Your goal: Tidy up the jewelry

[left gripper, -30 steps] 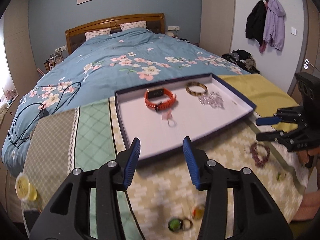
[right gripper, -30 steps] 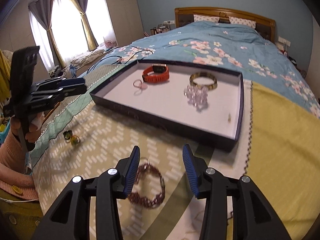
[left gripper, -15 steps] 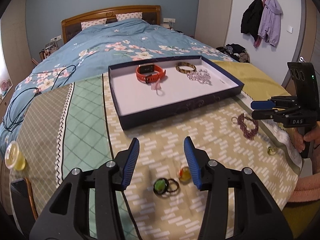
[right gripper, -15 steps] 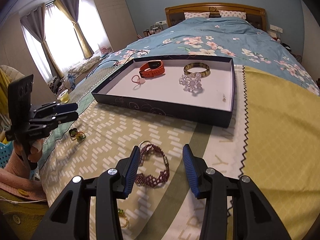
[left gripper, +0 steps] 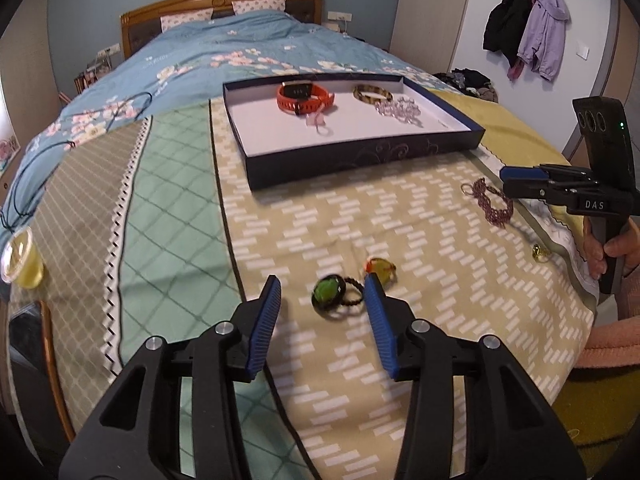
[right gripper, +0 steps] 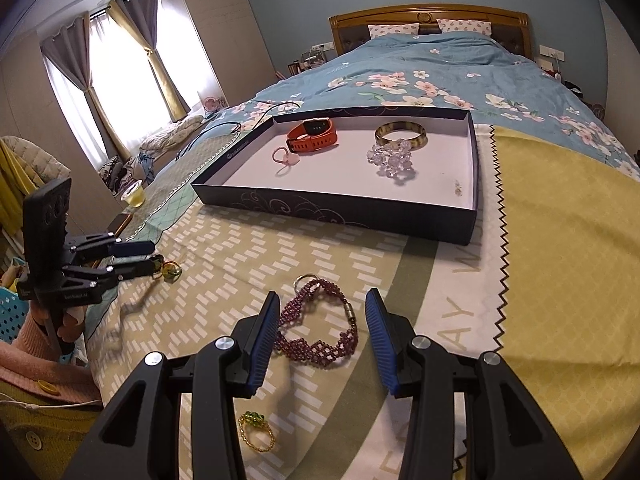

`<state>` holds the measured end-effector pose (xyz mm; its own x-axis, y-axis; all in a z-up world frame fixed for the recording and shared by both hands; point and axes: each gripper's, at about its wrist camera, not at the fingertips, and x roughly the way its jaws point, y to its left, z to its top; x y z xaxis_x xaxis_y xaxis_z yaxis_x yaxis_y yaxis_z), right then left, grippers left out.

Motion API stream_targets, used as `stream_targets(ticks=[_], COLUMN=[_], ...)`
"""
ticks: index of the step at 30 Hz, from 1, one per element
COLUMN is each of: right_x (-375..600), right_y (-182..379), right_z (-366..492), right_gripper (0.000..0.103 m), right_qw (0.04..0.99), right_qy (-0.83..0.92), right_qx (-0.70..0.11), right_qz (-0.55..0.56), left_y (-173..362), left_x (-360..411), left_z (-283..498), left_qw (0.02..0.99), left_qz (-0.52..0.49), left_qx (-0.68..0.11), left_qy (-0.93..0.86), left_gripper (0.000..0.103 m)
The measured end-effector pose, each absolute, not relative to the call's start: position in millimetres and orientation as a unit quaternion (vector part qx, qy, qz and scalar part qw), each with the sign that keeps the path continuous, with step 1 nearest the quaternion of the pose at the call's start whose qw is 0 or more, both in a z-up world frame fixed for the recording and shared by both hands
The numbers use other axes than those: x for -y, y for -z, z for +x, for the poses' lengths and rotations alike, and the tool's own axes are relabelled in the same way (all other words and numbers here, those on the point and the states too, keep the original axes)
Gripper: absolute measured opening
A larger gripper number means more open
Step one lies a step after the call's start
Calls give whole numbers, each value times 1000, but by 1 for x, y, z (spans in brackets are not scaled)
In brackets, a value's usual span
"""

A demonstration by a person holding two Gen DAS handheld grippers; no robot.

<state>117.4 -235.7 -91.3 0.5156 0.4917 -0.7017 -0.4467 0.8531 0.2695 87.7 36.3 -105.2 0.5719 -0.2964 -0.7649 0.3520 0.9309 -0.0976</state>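
Note:
My left gripper (left gripper: 322,280) hovers low over the patterned cloth, its jaws closing slightly. A green ring (left gripper: 328,292) lies between the fingers, untouched, and a yellow ring (left gripper: 380,268) lies just past the right fingertip. My right gripper (right gripper: 323,295) stands open over a purple beaded bracelet (right gripper: 316,336), which lies flat between its fingers. The navy tray (right gripper: 332,208) beyond holds an orange watch (right gripper: 314,134), a bangle (right gripper: 400,134), a crystal bracelet (right gripper: 394,158) and a pink ring (right gripper: 284,158). A gold-and-green ring (right gripper: 256,432) lies near the bed's front edge.
A cup of yellow liquid (left gripper: 20,264) and a phone (right gripper: 120,222) sit at the cloth's left edge. A black cable (left gripper: 40,160) trails over the blue quilt. A person's hand (left gripper: 600,248) holds the right gripper by the bed's edge.
My left gripper has drawn back from the tray and sunk toward the green and yellow rings, which now lie at its fingertips. The right gripper has barely shifted over the purple bracelet.

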Motion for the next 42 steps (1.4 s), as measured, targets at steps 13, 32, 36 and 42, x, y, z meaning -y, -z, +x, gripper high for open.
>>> stream_targets(ticks=[13, 32, 36, 42], right_x=[236, 237, 237, 237], right_y=[93, 94, 94, 95], right_z=[118, 119, 120, 120], right_gripper=[42, 43, 43, 43], right_qw=[870, 870, 869, 869], right_qy=[-267, -267, -266, -266], right_qx=[-412, -412, -414, -415], right_qz=[33, 37, 38, 38], left_y=[109, 100, 99, 101], left_x=[-37, -36, -40, -33], left_z=[92, 88, 84, 82], left_qw=[879, 890, 893, 894], left_qz=[8, 6, 15, 37], left_qx=[-436, -414, -412, -411], left_qy=[194, 192, 179, 174], left_gripper=[22, 32, 32, 32])
